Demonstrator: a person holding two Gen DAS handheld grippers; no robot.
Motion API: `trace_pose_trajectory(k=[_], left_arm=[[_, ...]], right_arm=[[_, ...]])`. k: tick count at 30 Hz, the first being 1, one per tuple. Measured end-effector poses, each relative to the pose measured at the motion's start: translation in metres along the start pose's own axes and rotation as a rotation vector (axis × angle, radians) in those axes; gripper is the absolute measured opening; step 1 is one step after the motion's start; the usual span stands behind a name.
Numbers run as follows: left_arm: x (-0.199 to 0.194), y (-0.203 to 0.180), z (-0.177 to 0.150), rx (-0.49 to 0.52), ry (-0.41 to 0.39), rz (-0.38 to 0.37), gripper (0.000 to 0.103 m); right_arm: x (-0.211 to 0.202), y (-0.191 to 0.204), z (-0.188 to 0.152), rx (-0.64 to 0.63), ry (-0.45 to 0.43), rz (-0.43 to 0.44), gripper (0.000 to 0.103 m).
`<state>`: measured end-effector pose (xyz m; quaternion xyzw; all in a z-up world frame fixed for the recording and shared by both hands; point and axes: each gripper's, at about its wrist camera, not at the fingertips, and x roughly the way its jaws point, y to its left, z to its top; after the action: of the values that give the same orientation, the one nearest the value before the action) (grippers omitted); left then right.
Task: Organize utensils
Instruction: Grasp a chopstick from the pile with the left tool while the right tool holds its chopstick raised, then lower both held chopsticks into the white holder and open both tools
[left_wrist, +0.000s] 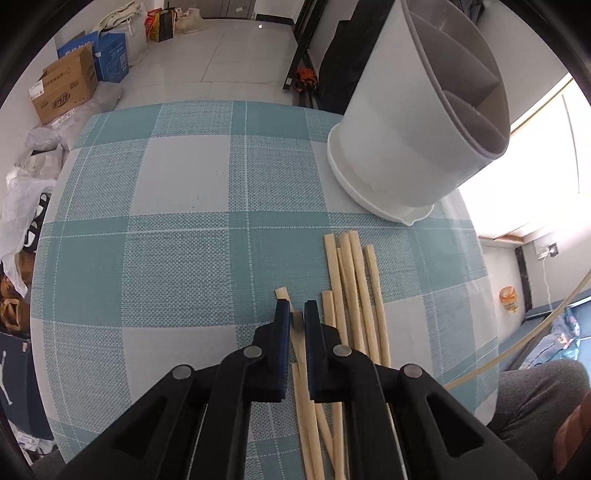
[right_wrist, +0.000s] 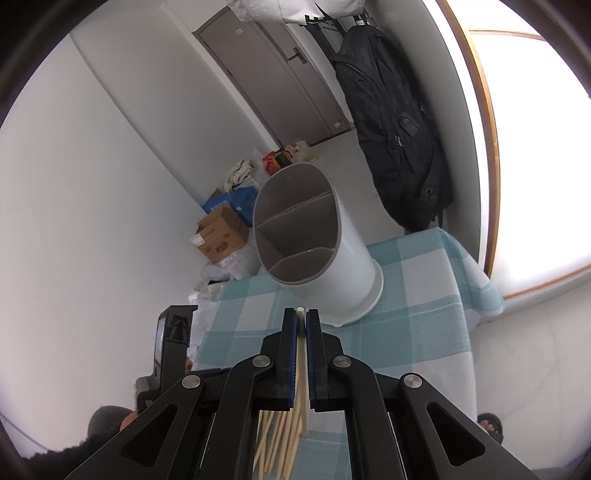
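While both grippers work above the checked table, one chopstick is lifted and the others lie flat.

Nearest, the right gripper pinches a single chopstick between narrow jaws, its tip poking out just past the fingertips. The left gripper hangs low over the loose chopsticks on the blue-and-white tablecloth, its jaws set narrow around one stick; whether they actually grip it I cannot tell. Farther off stands the white divided utensil holder, its compartments showing nothing inside.
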<state>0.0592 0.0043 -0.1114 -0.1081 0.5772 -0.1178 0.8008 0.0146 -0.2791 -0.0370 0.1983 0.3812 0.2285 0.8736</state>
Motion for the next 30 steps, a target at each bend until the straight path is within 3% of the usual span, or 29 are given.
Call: trace_pose_trajectory(k=[6,18,30], left_arm=[[-0.024,0.01,0.003,-0.032,-0.059,-0.016,0.003],[-0.109,-0.016,0.006,0.044,-0.295,-0.037,0.003],[-0.137,-0.041,0.017,0.099,-0.378,-0.071,0.003]], right_arm=[[-0.002,0.002,0.0,-0.01,-0.013,0.001,0.004],[-0.013,0.017,0.001,-0.052,-0.06,0.008,0.004],[-0.032,0.034,0.015,-0.08,-0.113,-0.006,0.004]])
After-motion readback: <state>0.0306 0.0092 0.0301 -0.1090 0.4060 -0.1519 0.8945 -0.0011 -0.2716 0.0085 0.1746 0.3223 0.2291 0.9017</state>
